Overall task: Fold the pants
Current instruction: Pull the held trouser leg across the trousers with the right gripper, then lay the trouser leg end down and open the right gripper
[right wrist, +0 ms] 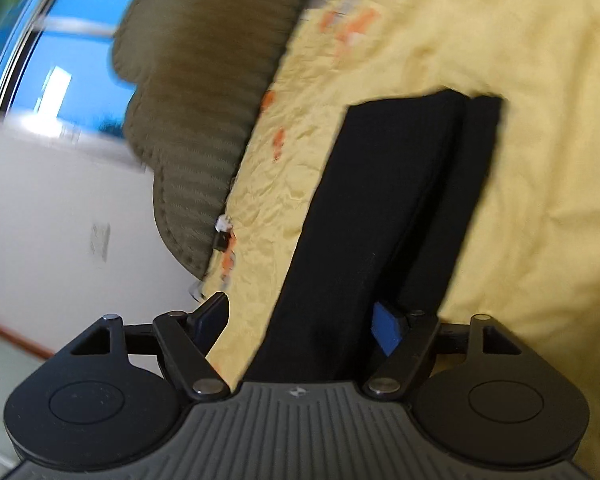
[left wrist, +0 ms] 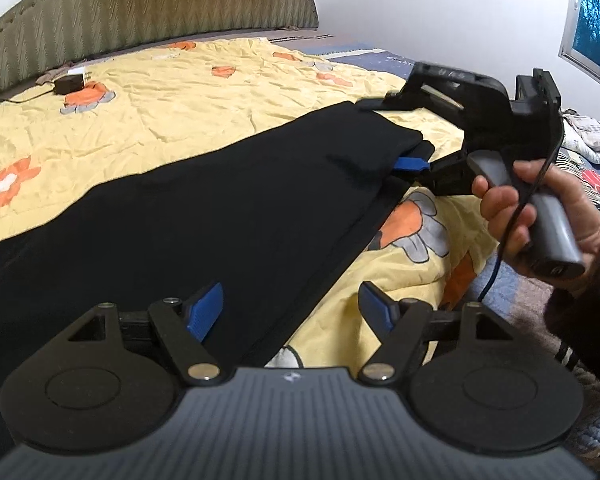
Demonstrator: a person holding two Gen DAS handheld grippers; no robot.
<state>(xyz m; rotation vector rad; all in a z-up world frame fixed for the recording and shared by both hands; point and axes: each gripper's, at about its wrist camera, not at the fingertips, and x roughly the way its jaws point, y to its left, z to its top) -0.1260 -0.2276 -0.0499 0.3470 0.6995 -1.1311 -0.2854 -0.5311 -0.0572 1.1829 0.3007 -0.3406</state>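
Note:
Black pants lie flat and lengthwise on a yellow bedspread with orange flowers. My left gripper hovers open over their near long edge, one blue pad above the cloth and the other above the bedspread. A hand holds my right gripper at the far narrow end, where it stands open astride the layered cloth. In the right wrist view the pants run away from my right gripper, with their end lying between the open jaws. The pads do not press on it.
A padded olive headboard stands behind the bed. A black power adapter with a cable lies on the bedspread near it. A patterned quilt is bunched at the right edge below a window.

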